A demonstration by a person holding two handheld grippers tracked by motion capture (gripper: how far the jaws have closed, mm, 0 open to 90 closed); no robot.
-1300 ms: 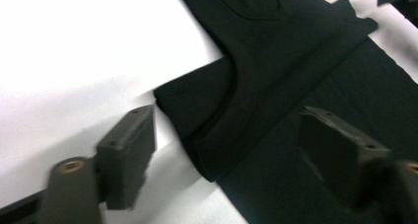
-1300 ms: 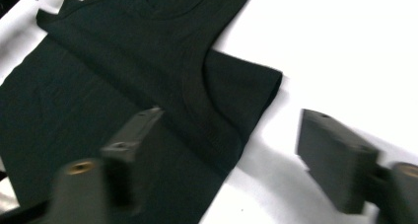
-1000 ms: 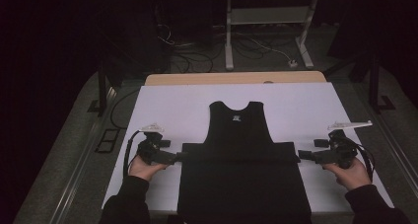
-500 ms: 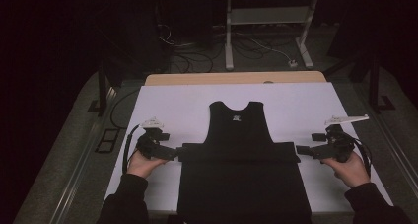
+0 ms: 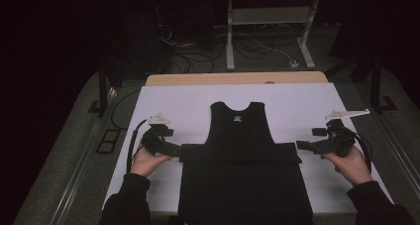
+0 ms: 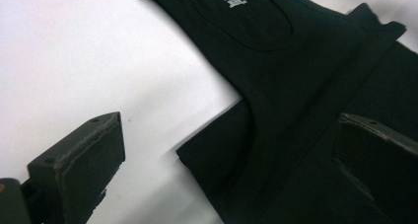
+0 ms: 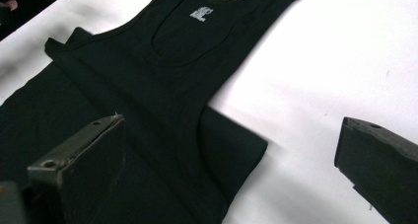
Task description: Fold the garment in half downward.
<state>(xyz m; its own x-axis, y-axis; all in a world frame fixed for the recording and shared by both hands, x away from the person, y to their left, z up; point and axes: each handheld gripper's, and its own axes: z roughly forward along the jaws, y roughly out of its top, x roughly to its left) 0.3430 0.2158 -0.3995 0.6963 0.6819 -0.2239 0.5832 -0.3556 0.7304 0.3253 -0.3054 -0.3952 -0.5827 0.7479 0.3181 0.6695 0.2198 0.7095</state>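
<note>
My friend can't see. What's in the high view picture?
A black tank top lies flat on a white table. A person's hands hold the left gripper and the right gripper at its two sides, jaws open.

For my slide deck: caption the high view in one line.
Two hand-held tongs, left and right, open at the side corners of a black sleeveless fabric top folded on a white table cover.

Overall light: dim; room beyond the white table (image 5: 297, 106) nearly black
Brightest area: the table top, evenly lit from above; blown out pale in both gripper views
Black vest (image 5: 240, 150): folds barely readable; detail lost in shadow
Shadows: soft, thin along vest edge (image 7: 256, 165)
Focus: near jaws slightly soft; high view grainy
</note>
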